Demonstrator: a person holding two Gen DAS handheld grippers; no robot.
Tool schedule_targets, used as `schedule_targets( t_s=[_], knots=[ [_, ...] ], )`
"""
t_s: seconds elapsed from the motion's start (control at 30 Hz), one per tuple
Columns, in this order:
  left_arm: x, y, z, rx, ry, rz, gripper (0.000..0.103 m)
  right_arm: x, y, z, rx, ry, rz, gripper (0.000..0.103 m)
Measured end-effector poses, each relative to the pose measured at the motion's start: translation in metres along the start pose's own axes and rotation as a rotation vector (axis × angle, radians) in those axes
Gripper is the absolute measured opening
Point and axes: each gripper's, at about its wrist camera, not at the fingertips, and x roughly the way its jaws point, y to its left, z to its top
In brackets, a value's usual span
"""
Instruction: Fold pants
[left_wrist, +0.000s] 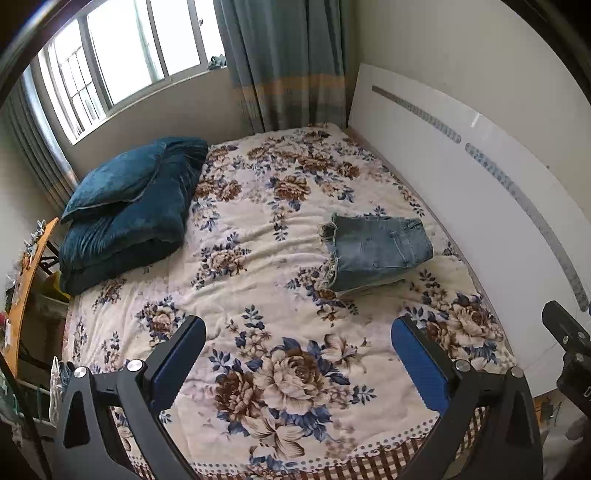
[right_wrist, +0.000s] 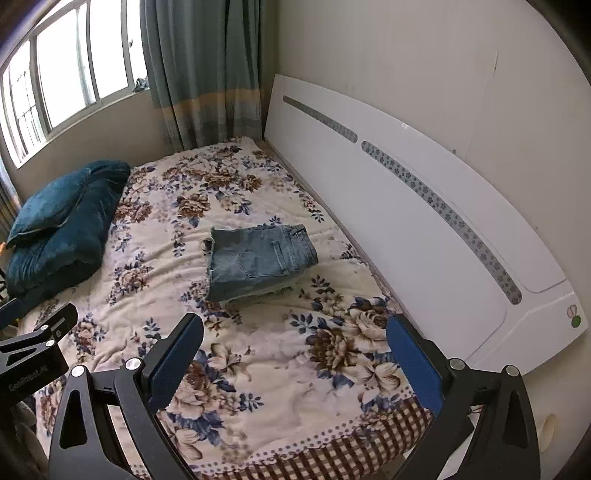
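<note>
A pair of blue denim pants lies folded into a compact stack on the floral bedspread, near the headboard side. It also shows in the right wrist view. My left gripper is open and empty, held above the bed's near end, well short of the pants. My right gripper is open and empty too, also back from the pants. The right gripper's body shows at the right edge of the left wrist view. The left gripper's body shows at the left edge of the right wrist view.
A folded dark teal blanket with a pillow on top sits at the far left of the bed. A white headboard runs along the right. A window and curtain are behind. A wooden desk stands at left.
</note>
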Motion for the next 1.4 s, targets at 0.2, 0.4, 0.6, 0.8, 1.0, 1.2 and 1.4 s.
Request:
schedule_targets(
  t_s=[0.2, 0.4, 0.6, 0.8, 1.0, 1.2, 1.4],
  knots=[
    [0.008, -0.005, 0.006, 0.001, 0.009, -0.011, 0.103, 0.018, 0.002, 0.007, 0.001, 0.021, -0.001, 0.101],
    [0.01, -0.008, 0.011, -0.007, 0.005, -0.014, 0.103, 0.021, 0.004, 0.01, -0.002, 0.023, 0.01, 0.101],
    [0.013, -0.006, 0.015, -0.012, -0.005, -0.021, 0.103, 0.027, 0.009, 0.014, -0.012, 0.027, 0.015, 0.101],
    [0.014, -0.007, 0.017, -0.006, -0.007, -0.017, 0.103, 0.028, 0.01, 0.015, -0.015, 0.027, 0.02, 0.101],
    [0.014, -0.008, 0.018, 0.002, -0.009, -0.018, 0.103, 0.03, 0.013, 0.018, -0.019, 0.028, 0.018, 0.101],
    [0.015, -0.009, 0.018, 0.007, -0.01, -0.016, 0.103, 0.032, 0.015, 0.019, -0.02, 0.038, 0.016, 0.102],
    [0.016, -0.009, 0.019, 0.006, -0.007, -0.027, 0.103, 0.031, 0.013, 0.016, -0.019, 0.042, 0.017, 0.102]
  ],
)
